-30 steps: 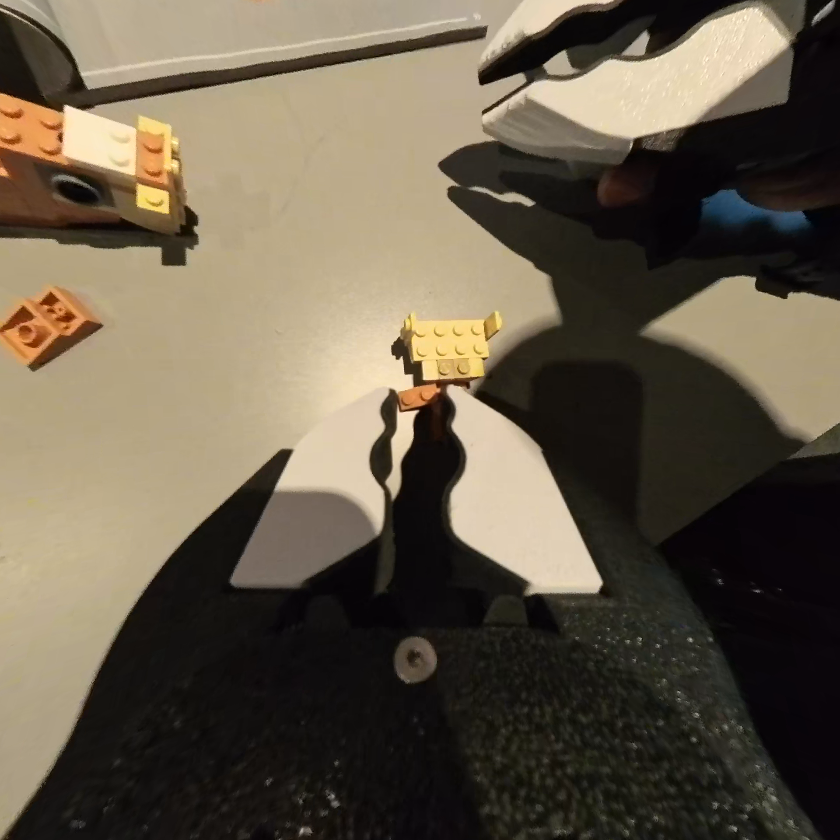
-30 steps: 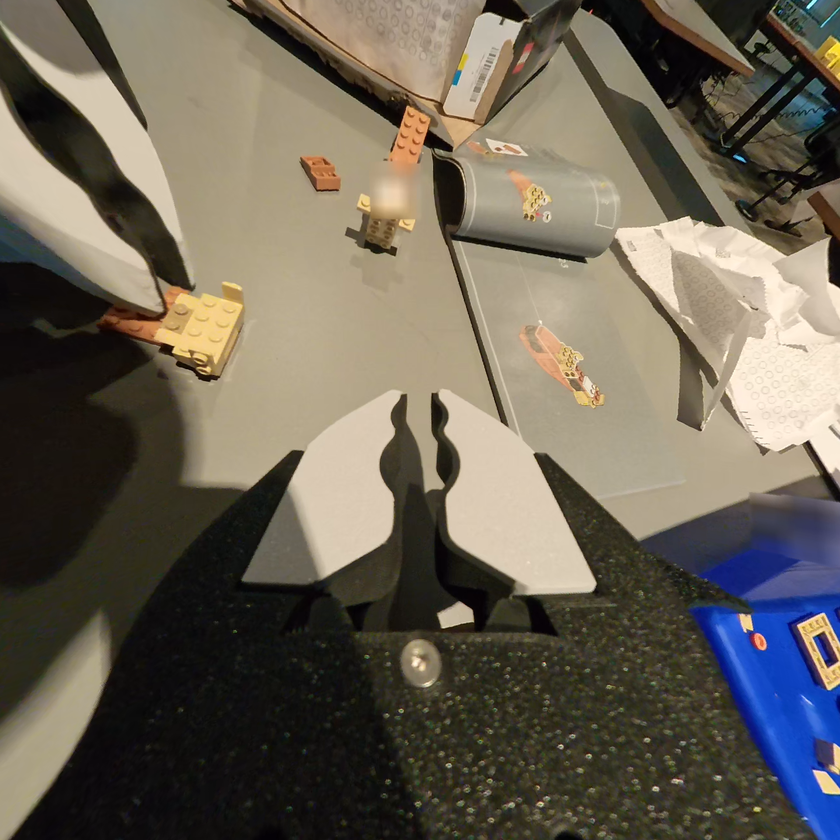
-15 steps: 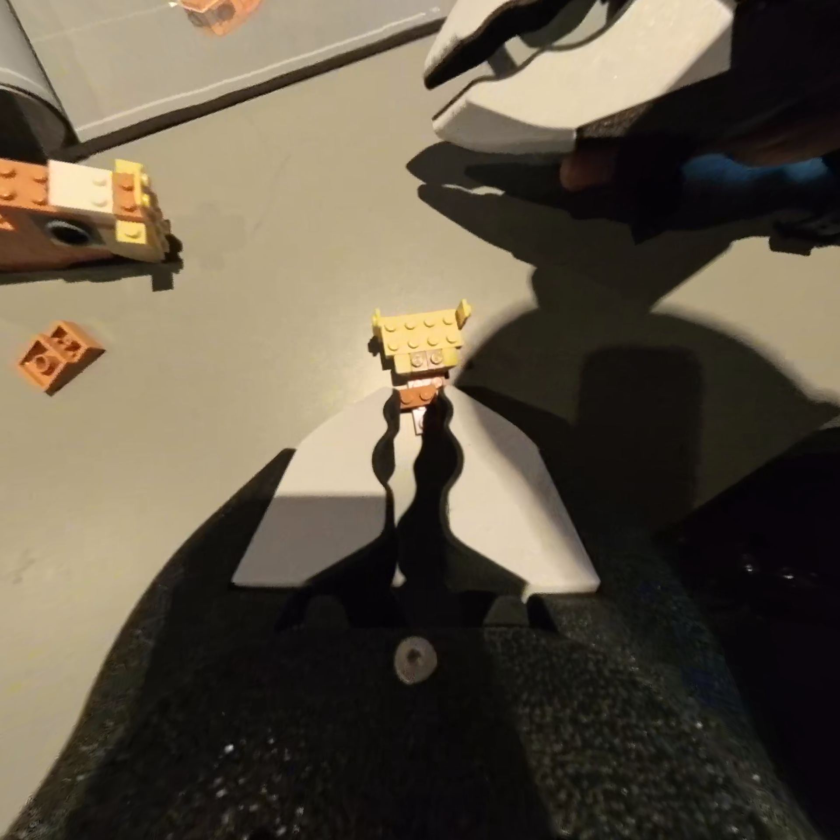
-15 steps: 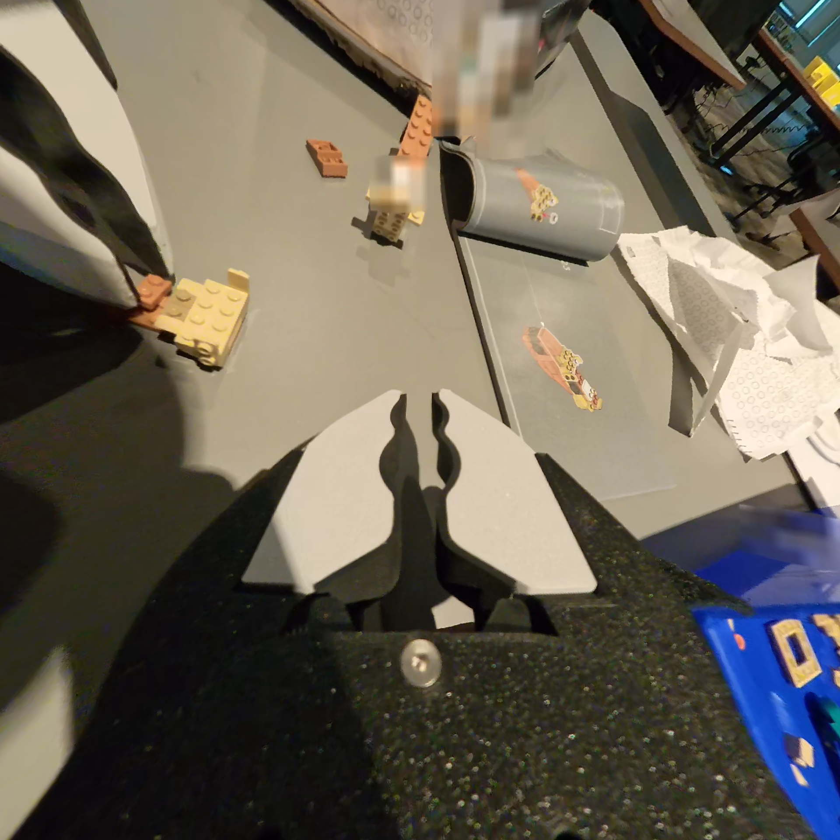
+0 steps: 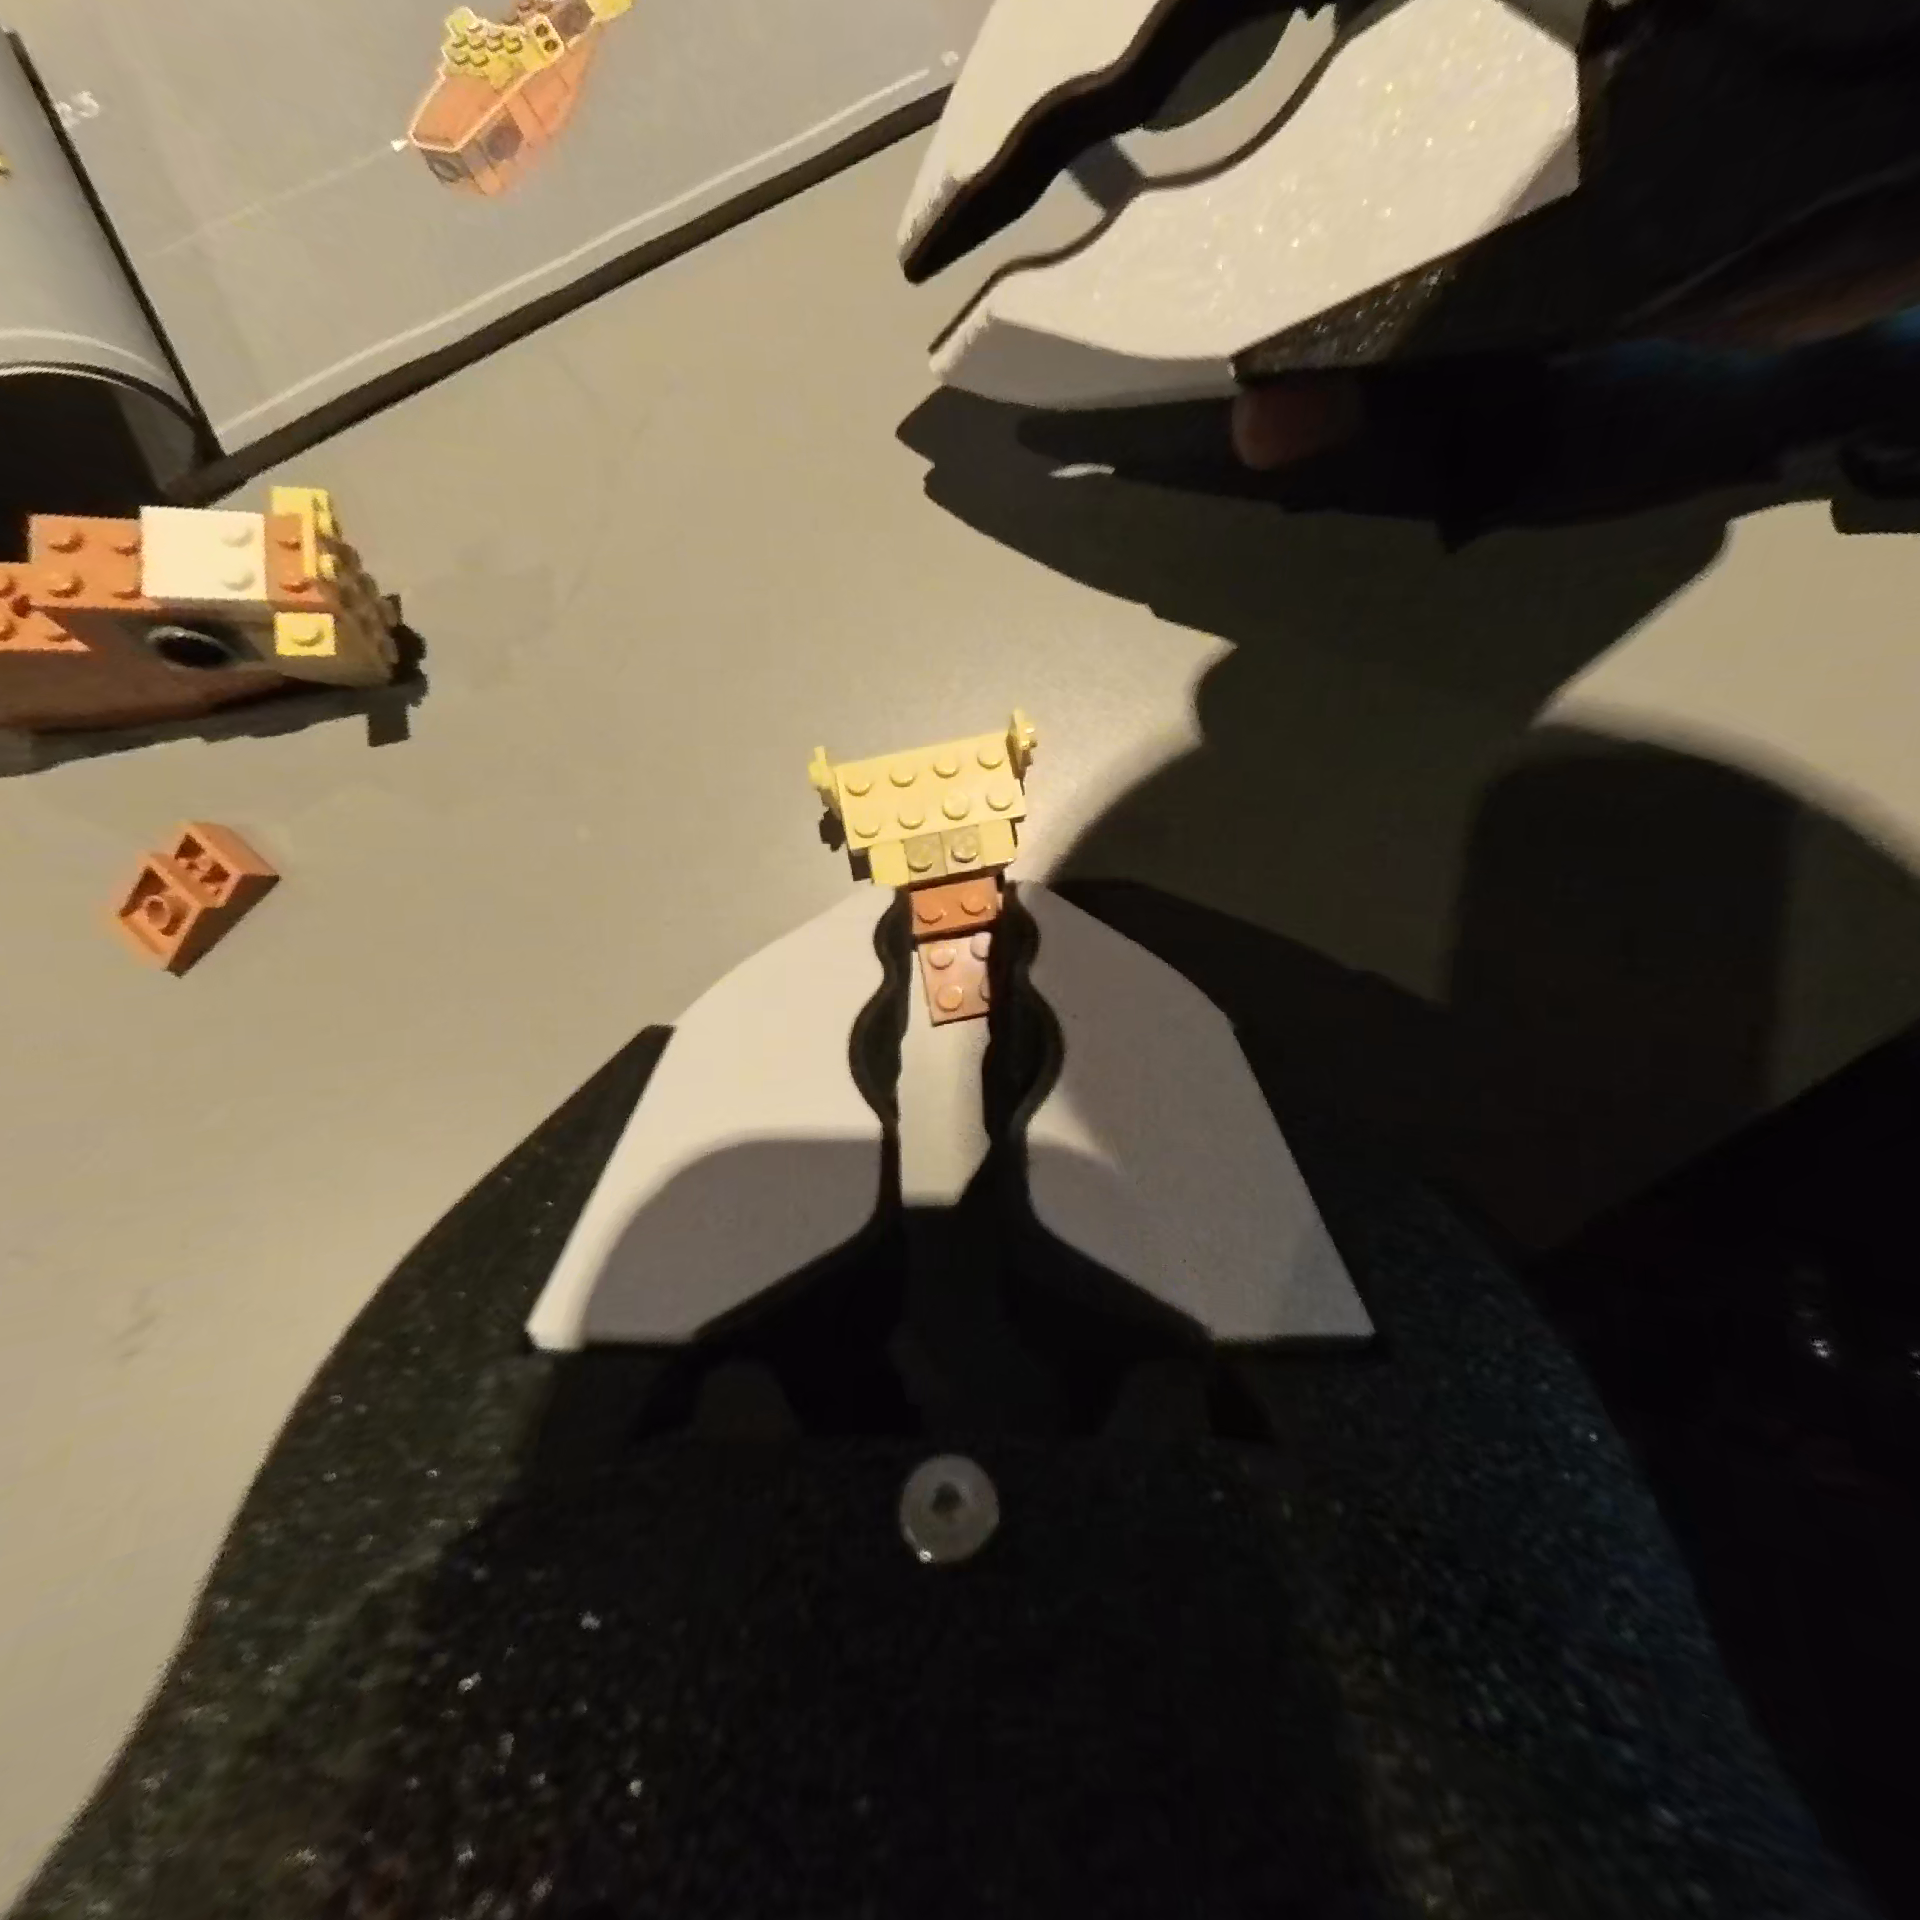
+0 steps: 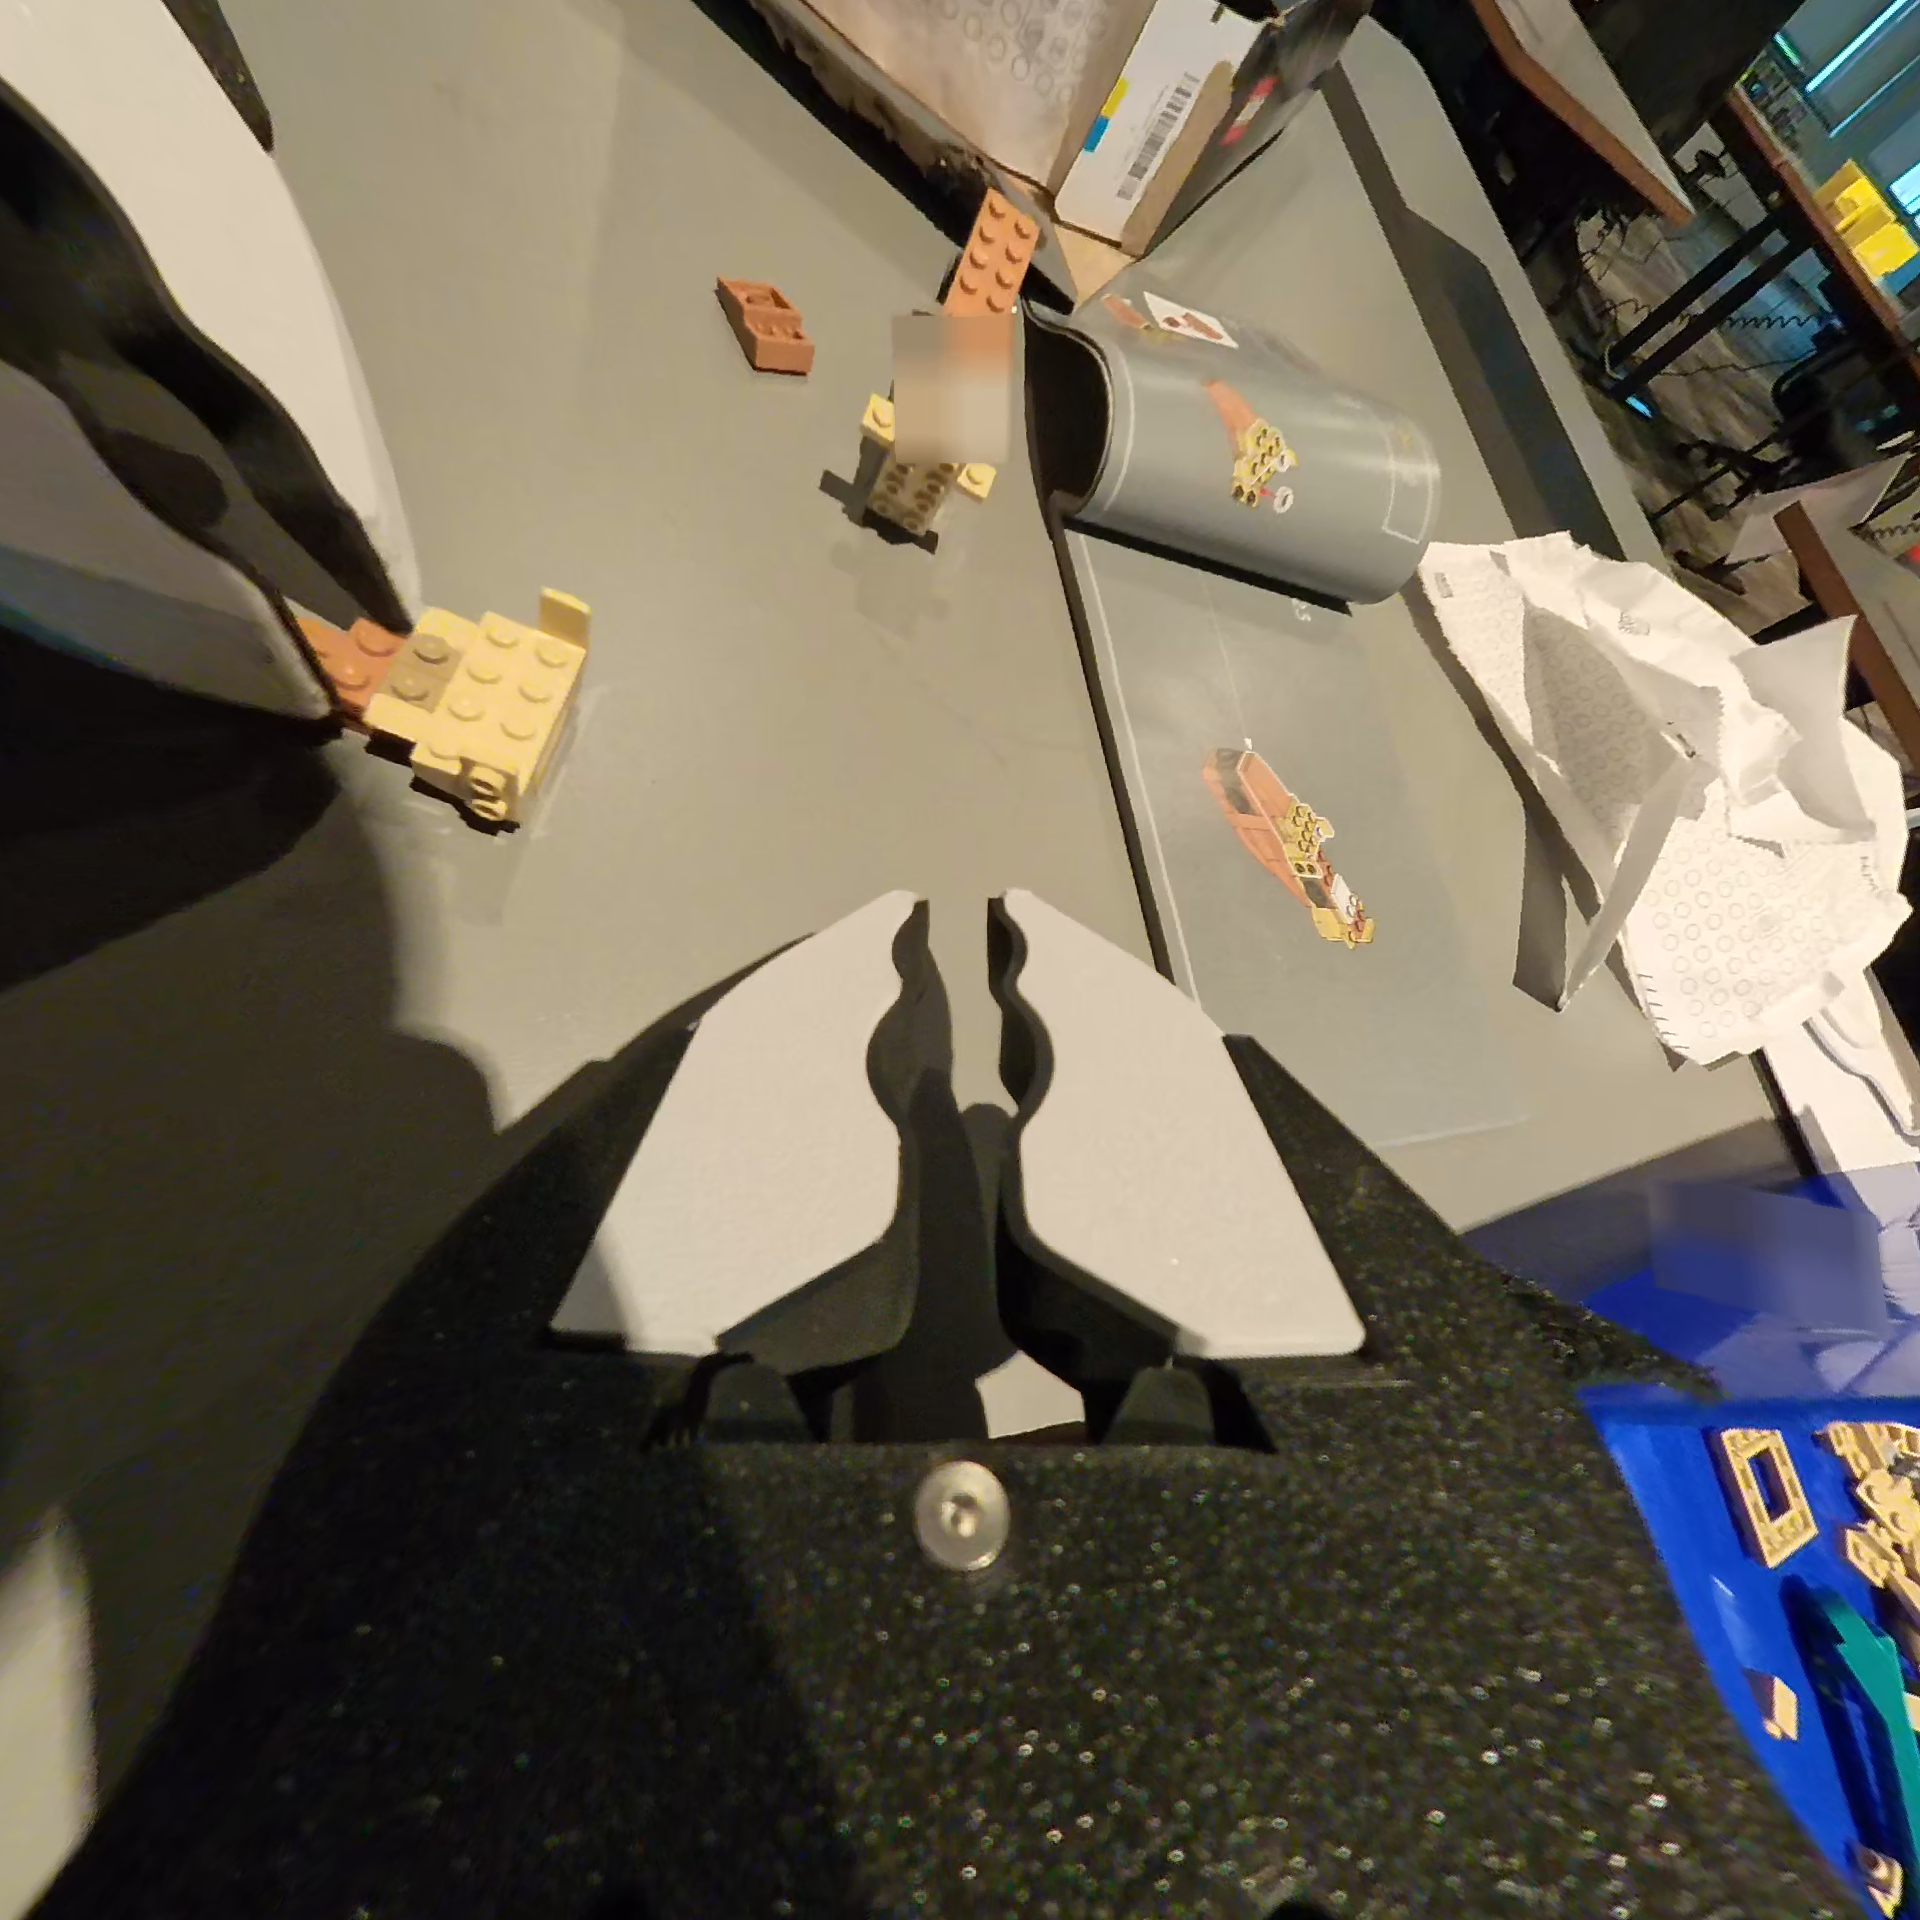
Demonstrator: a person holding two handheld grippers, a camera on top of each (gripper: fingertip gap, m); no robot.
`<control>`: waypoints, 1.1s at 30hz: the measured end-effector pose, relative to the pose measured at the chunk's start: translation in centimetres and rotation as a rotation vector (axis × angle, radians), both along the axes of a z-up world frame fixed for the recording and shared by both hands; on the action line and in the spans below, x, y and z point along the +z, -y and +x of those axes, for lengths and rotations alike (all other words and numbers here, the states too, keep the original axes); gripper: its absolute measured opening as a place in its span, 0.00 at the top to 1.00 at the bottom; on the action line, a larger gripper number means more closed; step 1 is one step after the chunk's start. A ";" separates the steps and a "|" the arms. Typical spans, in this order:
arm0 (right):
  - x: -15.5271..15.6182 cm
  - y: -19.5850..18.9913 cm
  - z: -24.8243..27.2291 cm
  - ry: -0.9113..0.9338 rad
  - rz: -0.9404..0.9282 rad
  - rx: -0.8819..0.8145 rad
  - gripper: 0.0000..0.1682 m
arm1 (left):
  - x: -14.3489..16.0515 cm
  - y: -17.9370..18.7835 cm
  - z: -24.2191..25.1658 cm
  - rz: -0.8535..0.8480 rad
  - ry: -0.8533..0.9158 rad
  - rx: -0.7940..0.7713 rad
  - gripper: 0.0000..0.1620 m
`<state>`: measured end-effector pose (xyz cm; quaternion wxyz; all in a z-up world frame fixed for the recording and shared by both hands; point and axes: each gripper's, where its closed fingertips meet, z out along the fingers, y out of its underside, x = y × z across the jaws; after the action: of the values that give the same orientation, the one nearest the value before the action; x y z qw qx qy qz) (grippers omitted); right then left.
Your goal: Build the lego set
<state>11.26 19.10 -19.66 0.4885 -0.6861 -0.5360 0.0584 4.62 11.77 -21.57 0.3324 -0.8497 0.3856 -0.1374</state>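
Note:
A small tan and brown lego assembly (image 5: 925,810) rests on the grey table (image 5: 623,623). My left gripper (image 5: 958,904) is shut on the brown plate (image 5: 956,971) at the assembly's near end. The right wrist view shows the same assembly (image 6: 488,696) at the left gripper's fingertips (image 6: 348,613). My right gripper (image 6: 956,914) hovers above the table, jaws nearly together with nothing between them. It also shows at the top right of the left wrist view (image 5: 925,301).
A larger brown and tan model (image 5: 187,613) and a loose brown brick (image 5: 197,894) lie to the left. An open instruction booklet (image 6: 1299,831), crumpled white paper bags (image 6: 1662,779), a cardboard box (image 6: 1143,104) and a blue parts tray (image 6: 1818,1558) lie to the right. The gap from one gripper's tips to the other's is roughly 10 centimeters. My left tips are roughly 12 centimeters from the loose brown brick (image 5: 197,894). Seen from the right wrist view (image 6: 758,309) as well.
The brown plate now sits deeper between my left fingers and the assembly points straight ahead. The left view has shifted, bringing the booklet picture into sight. The right gripper has drifted slightly closer.

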 end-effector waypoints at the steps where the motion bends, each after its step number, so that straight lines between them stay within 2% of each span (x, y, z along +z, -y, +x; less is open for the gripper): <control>1: 0.0 0.0 0.0 0.004 0.001 0.001 0.94 | 0.0 0.0 0.0 0.003 -0.003 -0.001 0.90; 24: -0.4 0.2 -0.3 0.038 0.004 0.020 0.91 | -0.1 0.0 -0.3 0.040 -0.019 0.002 0.87; 33: -0.4 0.0 -0.3 0.032 -0.003 0.015 0.91 | -0.6 0.8 -0.7 0.001 -0.025 -0.001 0.85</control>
<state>10.97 19.06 -20.03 0.4781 -0.6836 -0.5490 0.0519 3.93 10.96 -22.21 0.3278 -0.8509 0.3904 -0.1269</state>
